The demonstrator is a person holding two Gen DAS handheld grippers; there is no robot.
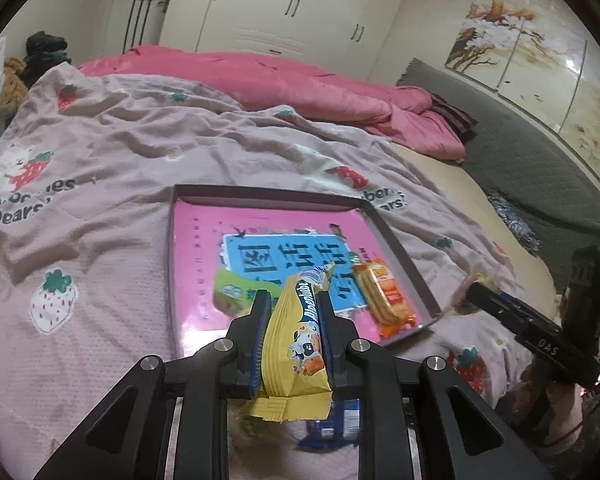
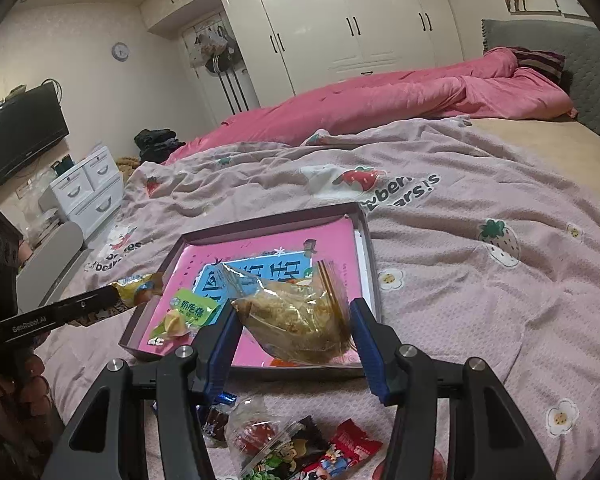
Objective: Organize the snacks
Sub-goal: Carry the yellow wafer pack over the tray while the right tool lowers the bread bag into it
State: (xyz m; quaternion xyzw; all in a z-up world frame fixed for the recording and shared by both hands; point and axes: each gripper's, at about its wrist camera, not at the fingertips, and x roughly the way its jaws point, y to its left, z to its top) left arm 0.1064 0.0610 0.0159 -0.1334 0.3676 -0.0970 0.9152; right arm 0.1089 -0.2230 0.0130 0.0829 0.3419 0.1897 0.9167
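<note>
My left gripper [image 1: 292,300] is shut on a yellow snack packet [image 1: 296,332] printed with a cartoon cow, held above the near edge of a shallow dark box [image 1: 284,194] with a pink printed bottom. An orange cracker packet [image 1: 384,296] and a green packet [image 1: 230,292] lie inside the box. My right gripper [image 2: 294,308] is shut on a clear bag of brownish food [image 2: 300,320], held over the box's [image 2: 268,216] near right corner. The left gripper [image 2: 100,298] with the yellow packet [image 2: 140,284] shows at the box's left side in the right wrist view.
The box rests on a bed covered by a pinkish strawberry-print blanket [image 2: 460,200]. Several loose snack packets [image 2: 292,444] lie on the blanket just in front of the box. A pink quilt [image 2: 380,100] lies behind, with white drawers [image 2: 84,192] to the left.
</note>
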